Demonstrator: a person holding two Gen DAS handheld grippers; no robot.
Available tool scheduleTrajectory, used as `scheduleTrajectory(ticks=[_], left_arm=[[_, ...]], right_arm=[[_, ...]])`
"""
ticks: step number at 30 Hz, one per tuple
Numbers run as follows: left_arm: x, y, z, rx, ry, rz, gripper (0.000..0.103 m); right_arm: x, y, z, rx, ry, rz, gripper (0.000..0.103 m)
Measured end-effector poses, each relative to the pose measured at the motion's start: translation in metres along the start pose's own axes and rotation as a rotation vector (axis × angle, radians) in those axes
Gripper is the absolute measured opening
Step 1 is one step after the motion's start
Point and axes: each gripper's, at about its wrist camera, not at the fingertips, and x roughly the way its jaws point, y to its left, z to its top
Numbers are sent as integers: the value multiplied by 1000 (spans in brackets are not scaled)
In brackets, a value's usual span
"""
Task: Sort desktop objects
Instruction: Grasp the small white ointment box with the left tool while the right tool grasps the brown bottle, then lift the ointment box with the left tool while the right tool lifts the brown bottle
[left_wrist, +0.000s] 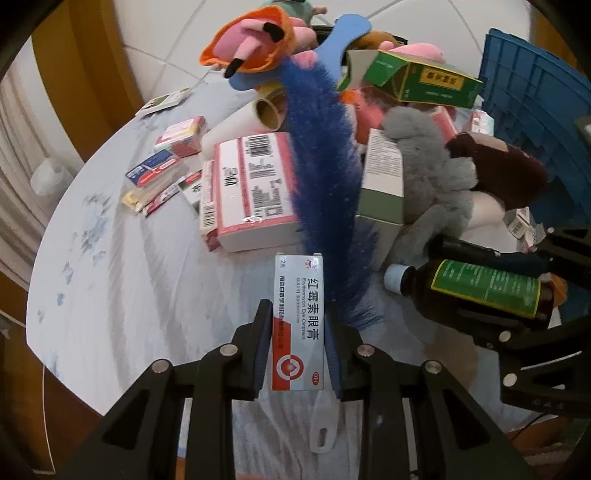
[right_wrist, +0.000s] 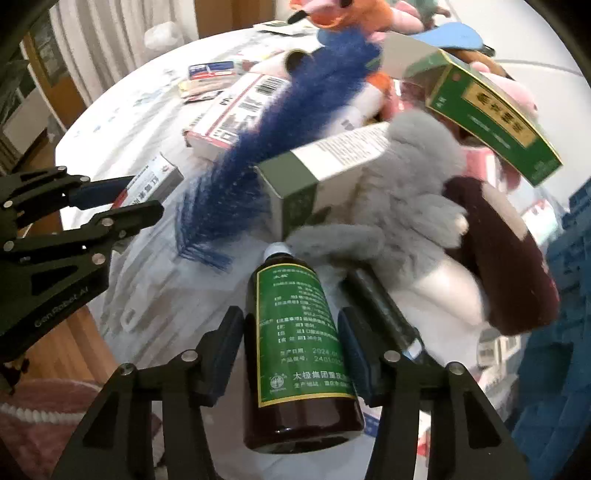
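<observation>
My left gripper (left_wrist: 297, 325) is shut on a small white-and-red eye ointment box (left_wrist: 299, 295), held upright above the white tablecloth (left_wrist: 129, 277). In the right wrist view this left gripper (right_wrist: 140, 199) shows at the left with the ointment box (right_wrist: 155, 181) in it. My right gripper (right_wrist: 291, 321) is shut on a brown medicine bottle (right_wrist: 295, 332) with a green label and a white cap; its pads touch both sides. From the left wrist view the bottle (left_wrist: 480, 291) lies sideways in the right gripper (left_wrist: 476, 291).
A heap fills the table's far side: a blue feathery duster (left_wrist: 325, 166), a grey plush (left_wrist: 424, 177), a brown plush (left_wrist: 495, 166), a pink-and-white box (left_wrist: 251, 184), a green box (left_wrist: 424, 79), a paper tube (left_wrist: 243, 125). Small packets (left_wrist: 155, 177) lie left. A blue crate (left_wrist: 535, 110) stands right.
</observation>
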Motion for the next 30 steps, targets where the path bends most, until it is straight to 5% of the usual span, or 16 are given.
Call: scheduleTrajectory(ticks=[6,15,18,24,30], left_arm=[[4,-13,-6,12,32,-15,26],[11,-10,-12,-2,55,-7,26],[5,-9,-10,-1,34,0,15],[5,-2,-4,-23,35,5,15],[19,34,-13,-146,110,-25,18]], right_arm=[[26,-2,-17,37,118,36,52],[50,2,-10,45,171,67,52],[41,2,-7,62,138,55,52],[-4,-4,1,86,19,48,52],[-4,-7,-6,121,32,34,52]])
